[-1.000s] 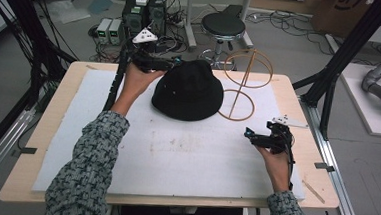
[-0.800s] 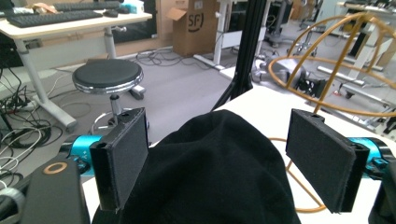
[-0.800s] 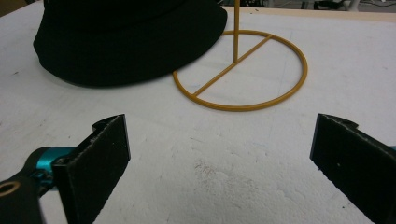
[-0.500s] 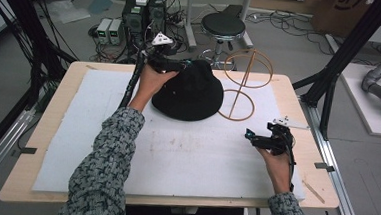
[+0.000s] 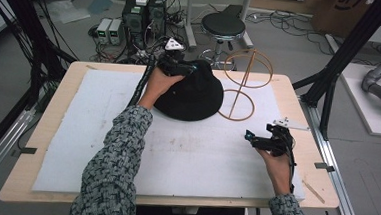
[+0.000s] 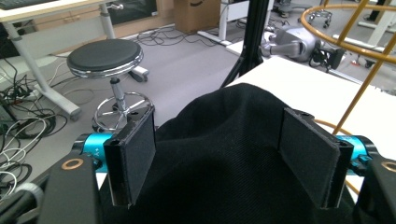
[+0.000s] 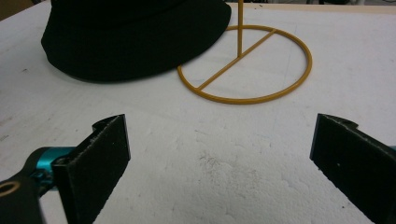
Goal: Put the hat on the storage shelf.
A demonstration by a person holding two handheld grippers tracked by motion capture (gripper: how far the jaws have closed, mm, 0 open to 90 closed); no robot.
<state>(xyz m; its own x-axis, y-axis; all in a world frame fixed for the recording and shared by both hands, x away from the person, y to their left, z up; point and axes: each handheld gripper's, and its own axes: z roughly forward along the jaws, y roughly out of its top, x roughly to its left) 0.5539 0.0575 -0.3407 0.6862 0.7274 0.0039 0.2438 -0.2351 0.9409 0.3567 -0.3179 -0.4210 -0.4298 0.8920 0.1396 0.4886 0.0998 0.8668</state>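
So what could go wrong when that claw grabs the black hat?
The left gripper has been closing around the hat, but its pads aren't pressing yet, so it might pinch only loose cloth and the soft crown could slip out or crumple. The gold wire stand stands right beside the hat, its base ring partly under the brim, so lifting might knock or tip it.

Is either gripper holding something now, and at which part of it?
Nothing is gripped yet. The left gripper straddles the crown of the black hat, jaws closing but pads still apart from it. The right gripper is open over the table.
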